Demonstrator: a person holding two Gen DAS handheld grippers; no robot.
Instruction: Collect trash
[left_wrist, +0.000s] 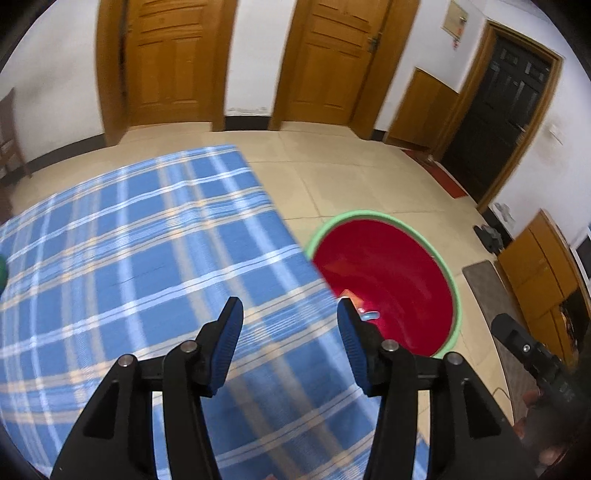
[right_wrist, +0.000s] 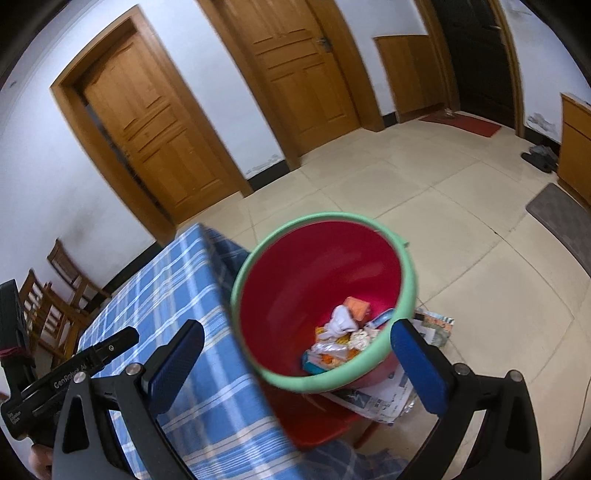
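Red bucket (right_wrist: 317, 295) with green rim stands just beside the table (left_wrist: 147, 258) edge to catch waste, wrappers and tissue (right_wrist: 343, 332) already heaped inside; left gripper (left_wrist: 290, 332) and right gripper (right_wrist: 295, 354) both spread apart, empty, above it

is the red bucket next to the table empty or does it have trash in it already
Not empty. In the right wrist view, crumpled wrappers and paper lie at the bottom of the red bucket, covering only the base.
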